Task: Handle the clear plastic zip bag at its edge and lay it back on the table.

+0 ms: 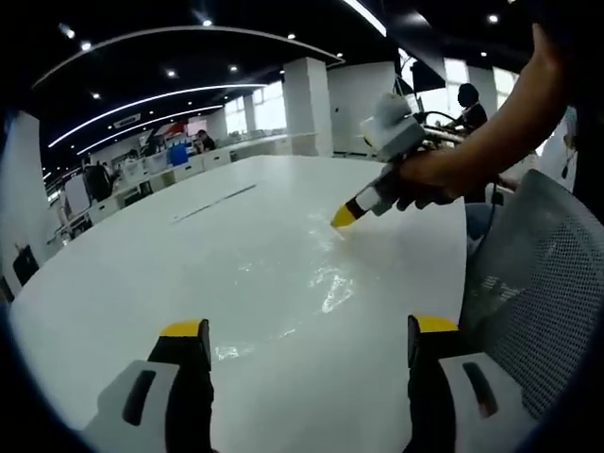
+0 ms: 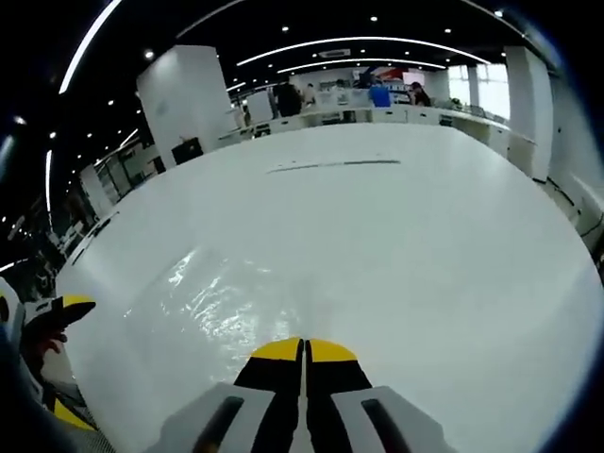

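Observation:
The clear plastic zip bag [image 1: 326,283] lies flat on the white table [image 1: 142,274], visible mostly by its glossy wrinkles. In the left gripper view my left gripper [image 1: 310,330] stands open just above the bag's near end. A hand holds my right gripper [image 1: 343,216] at the bag's far edge, tips down on the table. In the right gripper view my right gripper [image 2: 304,350] has its jaws pressed together, with the thin edge of the bag [image 2: 212,302] seemingly pinched between them. The left gripper [image 2: 52,363] shows at the lower left, jaws apart.
A grey mesh chair back [image 1: 538,283] stands close on the right of the table. A thin dark strip [image 1: 212,203] lies farther out on the table [image 2: 453,245]. Office desks, pillars and people fill the background beyond the table's far edge.

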Tool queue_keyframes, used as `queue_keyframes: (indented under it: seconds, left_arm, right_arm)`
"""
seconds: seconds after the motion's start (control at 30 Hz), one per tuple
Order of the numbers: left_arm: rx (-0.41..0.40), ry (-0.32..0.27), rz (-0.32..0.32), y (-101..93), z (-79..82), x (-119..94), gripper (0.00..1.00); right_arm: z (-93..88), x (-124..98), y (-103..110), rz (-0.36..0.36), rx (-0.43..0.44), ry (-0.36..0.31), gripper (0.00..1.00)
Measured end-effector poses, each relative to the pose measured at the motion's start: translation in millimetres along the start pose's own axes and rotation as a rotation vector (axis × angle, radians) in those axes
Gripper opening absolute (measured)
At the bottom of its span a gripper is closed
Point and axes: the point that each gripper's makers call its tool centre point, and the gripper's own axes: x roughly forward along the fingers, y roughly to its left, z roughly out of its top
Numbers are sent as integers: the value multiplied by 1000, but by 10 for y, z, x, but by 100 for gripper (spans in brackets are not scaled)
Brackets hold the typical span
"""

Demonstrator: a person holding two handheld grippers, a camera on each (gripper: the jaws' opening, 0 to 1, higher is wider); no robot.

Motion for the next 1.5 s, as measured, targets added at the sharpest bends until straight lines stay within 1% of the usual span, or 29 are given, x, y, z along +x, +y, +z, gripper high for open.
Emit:
queue_keyframes:
  seconds: [0.17,0.27,0.37,0.47,0.6,0.67,0.87,0.97,1.03,1.13,1.23,1.3,1.5]
  left_arm:
    - [2,14,-43,-214,4,127,84]
    - [13,36,-54,-270,-30,182,82]
    - [6,44,-62,-302,-38,233,81]
    - [6,63,-65,-314,-81,280,79]
    - [12,84,-70,-326,-159,318,80]
    - [8,102,-68,-302,-216,325,80]
    - [-17,125,-67,-239,-313,324,79]
    - [-11,120,-63,-220,-306,305,79]
    - [-16,108,-57,-216,-269,291,77]
    - [-15,101,-54,-231,-238,303,76]
    - [-18,92,-71,-301,-201,339,74]
    - [-13,93,-92,-387,-181,380,73]
    - [-14,99,-109,-503,-165,468,68]
  right_arm:
    - [-16,-52,90,6,19,0,0]
    - [-20,-67,121,8,31,-2,0]
    - [-53,-109,212,18,37,4,0]
    - [-91,-140,259,26,28,13,0]
    - [-170,-157,314,37,-6,34,0]
    - [-172,-136,302,40,-8,41,0]
    - [-220,-181,397,58,-45,49,0]
    - [-213,-193,412,62,-47,44,0]
    - [-199,-190,423,66,-21,38,0]
    - [-192,-195,452,69,-9,35,0]
    - [-188,-202,507,75,-9,33,0]
    - [-190,-192,555,83,-9,31,0]
    - [-192,-200,598,90,-4,32,0]
